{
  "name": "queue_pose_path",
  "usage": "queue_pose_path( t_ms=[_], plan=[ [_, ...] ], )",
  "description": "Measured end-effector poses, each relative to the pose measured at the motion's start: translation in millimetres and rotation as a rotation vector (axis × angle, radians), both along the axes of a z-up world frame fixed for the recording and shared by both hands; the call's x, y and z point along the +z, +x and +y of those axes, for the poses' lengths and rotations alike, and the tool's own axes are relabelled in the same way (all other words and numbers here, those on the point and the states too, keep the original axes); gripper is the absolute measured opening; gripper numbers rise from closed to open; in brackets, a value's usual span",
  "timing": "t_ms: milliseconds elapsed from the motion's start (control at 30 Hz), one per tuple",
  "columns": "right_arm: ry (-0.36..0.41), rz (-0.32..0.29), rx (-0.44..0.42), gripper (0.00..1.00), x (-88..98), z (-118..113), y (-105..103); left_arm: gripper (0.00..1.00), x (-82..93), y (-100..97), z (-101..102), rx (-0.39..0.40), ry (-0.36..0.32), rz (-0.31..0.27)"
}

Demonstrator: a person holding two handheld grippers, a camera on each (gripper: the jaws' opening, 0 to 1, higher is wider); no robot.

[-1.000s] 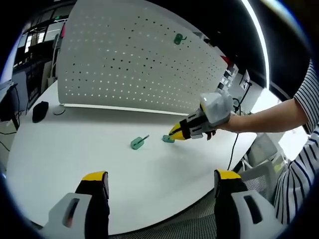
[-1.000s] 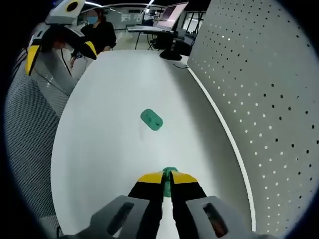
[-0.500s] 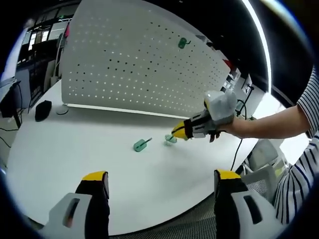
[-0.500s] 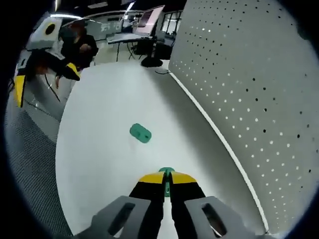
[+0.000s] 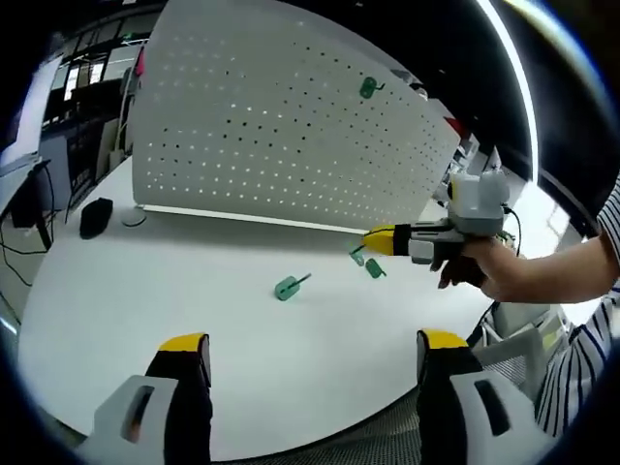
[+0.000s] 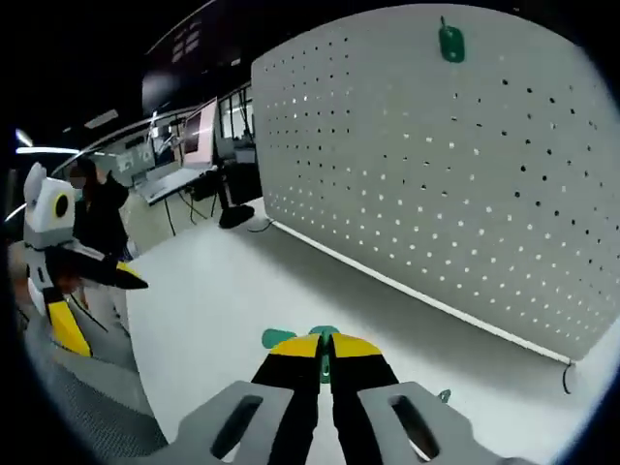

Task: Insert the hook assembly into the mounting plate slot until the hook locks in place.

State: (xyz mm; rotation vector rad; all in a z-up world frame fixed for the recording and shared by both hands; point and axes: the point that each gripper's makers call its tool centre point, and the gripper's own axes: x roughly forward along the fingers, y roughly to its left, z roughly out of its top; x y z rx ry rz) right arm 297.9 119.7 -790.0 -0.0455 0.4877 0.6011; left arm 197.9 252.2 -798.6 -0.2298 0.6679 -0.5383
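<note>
My right gripper (image 6: 325, 351) is shut on a small green hook piece (image 6: 324, 335), held off the white table (image 6: 213, 291). In the left gripper view that right gripper (image 5: 376, 238) hovers above the table with the green piece (image 5: 359, 256) hanging at its tip, in front of the white pegboard (image 5: 291, 126). A second green hook piece (image 5: 288, 287) lies on the table, also visible as the loose hook piece (image 6: 278, 338) just left of my right jaws. One green hook (image 5: 369, 89) is mounted high on the pegboard (image 6: 465, 194), seen too as the mounted hook (image 6: 451, 43). My left gripper (image 5: 315, 354) is open and holds nothing.
A hand and striped sleeve (image 5: 572, 291) hold the right gripper. A black mouse-like object (image 5: 95, 215) and a cable lie at the pegboard's left end. The left gripper (image 6: 60, 281) and a person in dark clothes (image 6: 97, 208) stand left; desks with monitors behind.
The right gripper has risen from the table with the green piece and swung to face the pegboard. The left gripper stays open and almost still.
</note>
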Motion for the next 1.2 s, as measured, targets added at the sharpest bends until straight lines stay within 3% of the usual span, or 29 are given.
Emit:
queue_pose_path(
  t_ms=[233, 300, 367, 667, 800, 833, 1100, 1200],
  plan=[
    [0.190, 0.000, -0.063, 0.00, 31.1, 20.0, -22.8, 0.90, 5.6, 7.5, -0.9, 0.027, -0.041, 0.010],
    [0.199, -0.004, -0.074, 0.00, 37.3, 22.5, -28.4, 0.89, 8.3, 10.4, -3.2, 0.020, -0.033, 0.003],
    [0.173, -0.084, -0.065, 0.00, 50.5, 25.3, -30.4, 0.89, 15.2, 15.1, -6.4, 0.025, -0.038, -0.021],
    [0.282, -0.087, -0.038, 0.00, 79.6, 47.3, -52.9, 0.81, 43.1, 31.2, -31.1, -0.025, -0.048, -0.109],
    [0.302, -0.101, -0.020, 0.00, 88.6, 53.3, -58.6, 0.75, 52.9, 35.1, -35.2, -0.038, -0.060, -0.121],
    [0.317, -0.097, -0.024, 0.00, 91.3, 54.0, -60.1, 0.74, 55.6, 34.3, -39.6, -0.073, -0.060, -0.132],
    [0.357, -0.117, -0.005, 0.00, 105.1, 63.1, -69.7, 0.55, 73.1, 30.7, -49.7, -0.121, -0.112, -0.151],
    [0.365, -0.126, -0.004, 0.00, 108.7, 64.5, -71.7, 0.42, 77.8, 29.3, -52.5, -0.135, -0.134, -0.150]
  ],
)
